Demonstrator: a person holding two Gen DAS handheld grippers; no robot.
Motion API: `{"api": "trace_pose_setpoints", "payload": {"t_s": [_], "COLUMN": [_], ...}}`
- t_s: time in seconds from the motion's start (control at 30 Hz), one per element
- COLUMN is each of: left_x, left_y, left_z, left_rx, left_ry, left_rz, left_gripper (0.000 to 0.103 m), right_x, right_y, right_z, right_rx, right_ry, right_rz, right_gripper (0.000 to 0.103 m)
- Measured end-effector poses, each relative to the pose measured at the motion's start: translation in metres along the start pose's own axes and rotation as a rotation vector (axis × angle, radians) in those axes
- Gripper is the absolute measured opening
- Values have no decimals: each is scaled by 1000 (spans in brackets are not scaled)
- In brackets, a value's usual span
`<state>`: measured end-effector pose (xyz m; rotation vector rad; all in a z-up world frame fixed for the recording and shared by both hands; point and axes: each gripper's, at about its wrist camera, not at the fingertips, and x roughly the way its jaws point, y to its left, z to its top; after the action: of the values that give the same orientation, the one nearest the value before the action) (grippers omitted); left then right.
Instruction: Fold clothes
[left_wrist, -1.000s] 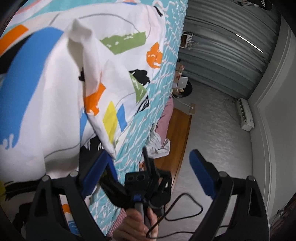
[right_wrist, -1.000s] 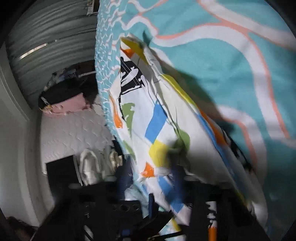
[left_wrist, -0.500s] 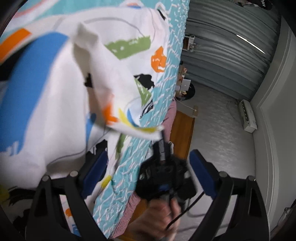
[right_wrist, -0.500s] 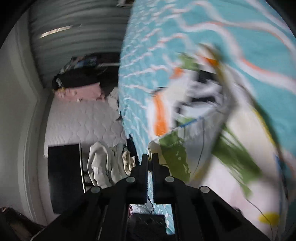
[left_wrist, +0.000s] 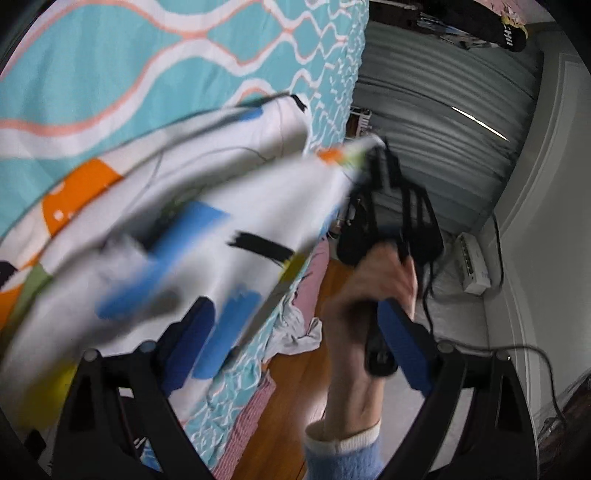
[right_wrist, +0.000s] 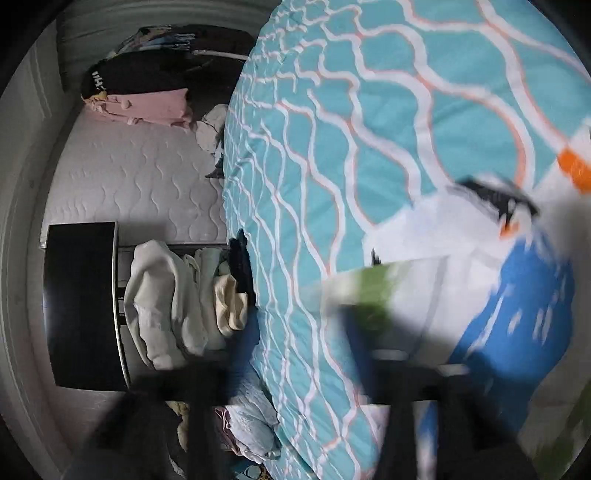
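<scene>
Folding a printed garment (left_wrist: 192, 206) on the bed (left_wrist: 110, 66). Left wrist view: left tongs (left_wrist: 295, 332) gape empty, cloth up-left; right tongs (left_wrist: 373, 162) at its flung corner. Right wrist view: right tongs (right_wrist: 295, 325) just sprang apart, garment (right_wrist: 480, 295) lower right, nearer them.

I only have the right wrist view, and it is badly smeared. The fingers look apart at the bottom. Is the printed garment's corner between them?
Observer: In the left wrist view, the right gripper has the printed garment corner at its tips. Its jaws have just been opening, and it's too blurred to tell whether the cloth touches them.
Operator: What about the left gripper?
Observer: The left gripper is open and pinches nothing. The garment hangs just beyond one of its fingers.
Operator: What holds the right one?
Observer: A hand in a light blue sleeve grips its handle.
</scene>
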<state>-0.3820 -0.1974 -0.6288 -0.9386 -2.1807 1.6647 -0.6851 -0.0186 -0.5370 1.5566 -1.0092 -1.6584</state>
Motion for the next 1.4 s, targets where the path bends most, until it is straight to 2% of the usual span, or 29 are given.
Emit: {"api": "trace_pose_setpoints", "payload": {"t_s": [0.1, 0.2, 0.3, 0.37, 0.5, 0.6, 0.67, 0.73, 0.87, 0.97, 1.07, 1.17, 1.27, 1.4], "left_x": [-7, -15, -27, -39, -70, -94, -103, -104, -106, -117, -116, -110, -107, -108], "left_y": [1, 2, 1, 1, -7, -4, 4, 14, 37, 59, 73, 73, 70, 68], "left_z": [-2, -3, -7, -12, -32, -54, -70, -84, -111, -134, -144, -147, -147, -142], "left_rx": [4, 26, 49, 67, 146, 194, 198, 179, 98, 58, 26, 77, 136, 112], "left_ry": [-5, -9, -16, -20, -30, -13, 13, 32, 53, 36, 42, 61, 57, 13], "left_rz": [5, 33, 67, 100, 174, 194, 177, 164, 151, 153, 169, 203, 221, 195], "left_gripper": [92, 92, 92, 92, 92, 92, 92, 92, 92, 92, 92, 92, 92, 92], "right_x": [-34, -98, -161, -193, -242, -254, -248, -234, -195, -177, -169, -164, -150, -130], "right_y": [6, 8, -3, -16, -65, -101, -121, -135, -155, -172, -185, -185, -186, -187], "right_z": [-22, -56, -96, -120, -199, -265, -299, -324, -358, -372, -372, -358, -344, -334], "right_rx": [-60, -89, -69, -18, 79, 235, 345, 416, 533, 582, 616, 591, 601, 624], "right_ry": [-70, -227, -310, -293, -207, -142, -130, -111, -85, -90, -140, -197, -200, -199], "right_rz": [24, 17, -59, -121, -216, -146, -69, -30, 61, 73, 82, 82, 103, 118], "right_gripper": [69, 69, 69, 69, 69, 69, 69, 69, 69, 69, 69, 69, 69, 69]}}
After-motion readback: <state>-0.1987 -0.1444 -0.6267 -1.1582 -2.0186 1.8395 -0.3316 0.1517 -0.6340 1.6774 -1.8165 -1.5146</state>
